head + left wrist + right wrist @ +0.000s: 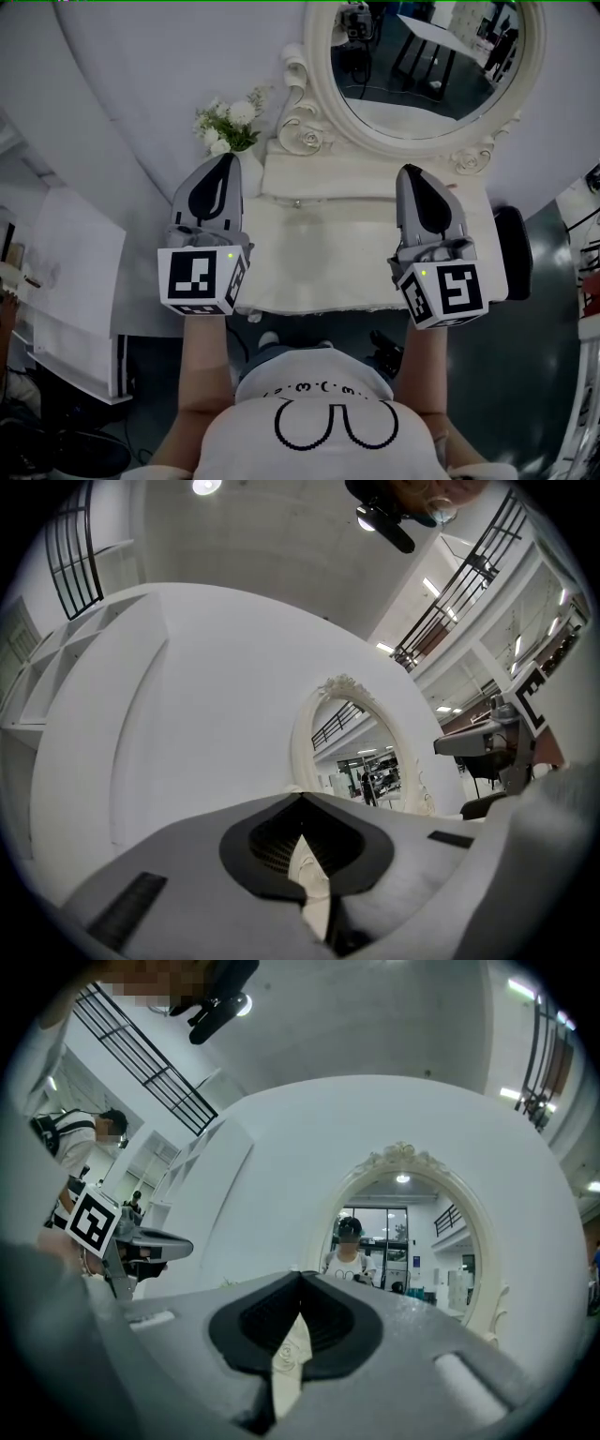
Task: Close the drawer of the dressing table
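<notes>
Head view: you face the dressing table [319, 272] and its oval mirror [427, 75].
Left gripper [223, 164]: jaws together, empty.
Right gripper [412, 173]: jaws together, empty.

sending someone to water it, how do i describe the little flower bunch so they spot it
Find the white dressing table with the big oval mirror in a carved cream frame. At its back left corner, beside the frame's carved rose scroll, stands a small bunch of white flowers. Its green leaves are the only colour among the white and cream around it.
</notes>
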`<state>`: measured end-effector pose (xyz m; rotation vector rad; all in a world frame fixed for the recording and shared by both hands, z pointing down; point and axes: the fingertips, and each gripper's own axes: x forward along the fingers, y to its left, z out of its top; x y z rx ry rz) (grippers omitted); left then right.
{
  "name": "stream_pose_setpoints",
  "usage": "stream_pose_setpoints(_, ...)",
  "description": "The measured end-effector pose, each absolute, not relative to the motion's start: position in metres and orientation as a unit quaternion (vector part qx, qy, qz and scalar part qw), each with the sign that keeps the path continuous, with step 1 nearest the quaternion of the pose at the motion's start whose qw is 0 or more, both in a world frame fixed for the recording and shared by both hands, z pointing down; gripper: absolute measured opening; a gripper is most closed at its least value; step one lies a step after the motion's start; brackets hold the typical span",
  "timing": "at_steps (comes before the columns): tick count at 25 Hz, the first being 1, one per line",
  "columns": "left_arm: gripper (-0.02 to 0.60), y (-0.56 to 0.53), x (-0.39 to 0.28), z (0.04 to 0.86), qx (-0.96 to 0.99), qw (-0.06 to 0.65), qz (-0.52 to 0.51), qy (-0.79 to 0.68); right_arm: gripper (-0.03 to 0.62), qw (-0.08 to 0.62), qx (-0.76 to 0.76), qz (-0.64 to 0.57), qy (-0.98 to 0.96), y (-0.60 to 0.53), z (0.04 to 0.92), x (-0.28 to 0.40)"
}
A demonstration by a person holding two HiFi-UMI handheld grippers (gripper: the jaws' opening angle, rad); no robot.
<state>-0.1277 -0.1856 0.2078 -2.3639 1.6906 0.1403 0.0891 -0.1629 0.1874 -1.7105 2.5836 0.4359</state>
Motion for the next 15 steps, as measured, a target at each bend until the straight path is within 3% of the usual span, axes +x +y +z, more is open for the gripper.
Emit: stream_pose_setpoints(15,-0.002,-0.195,-0.115,0.214,-0.819,0.114,0.032,0.561,-0.002,-0.006,-0.548,0.142,0.824,-0.169,0.191,0.095)
